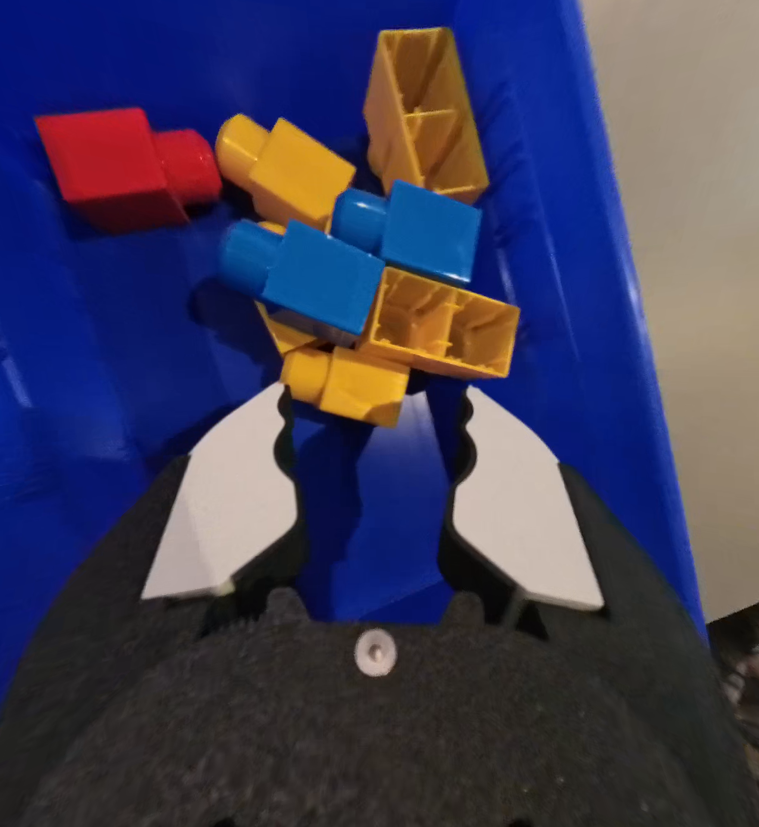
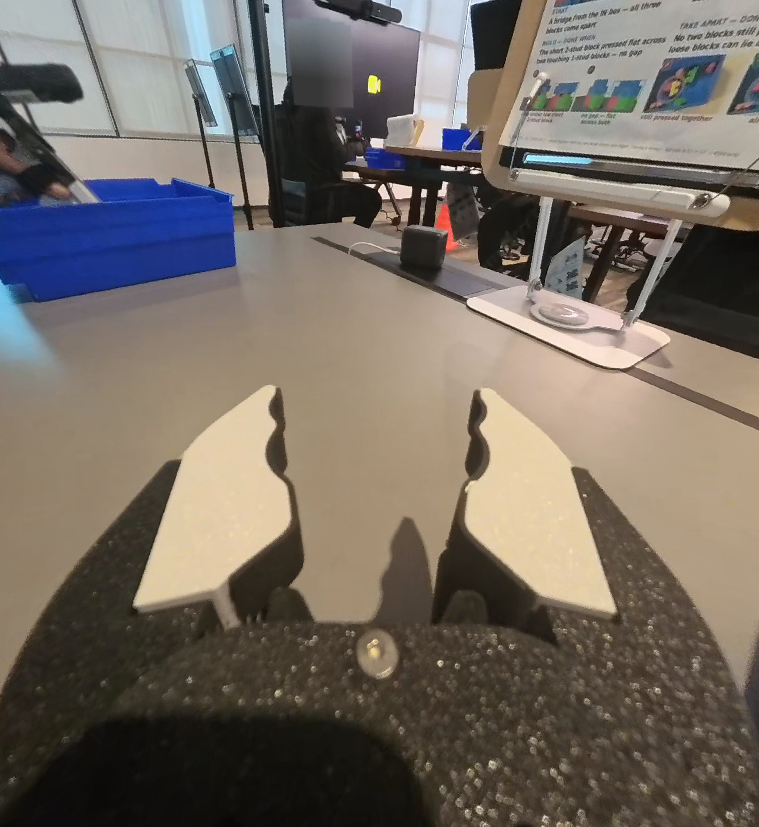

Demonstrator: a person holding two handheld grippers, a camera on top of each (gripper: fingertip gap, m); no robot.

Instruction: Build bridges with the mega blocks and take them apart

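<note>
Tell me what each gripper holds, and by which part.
Nothing is held. The left gripper is open inside the blue bin, its fingertips just short of a yellow block. The right gripper is open over the bare table.

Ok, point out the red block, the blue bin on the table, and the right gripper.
red block (image 1: 109, 165): left wrist view, on its square body.
blue bin (image 2: 113, 250): right wrist view, on its front wall.
right gripper (image 2: 375, 402): right wrist view, midway between its fingertips.
</note>
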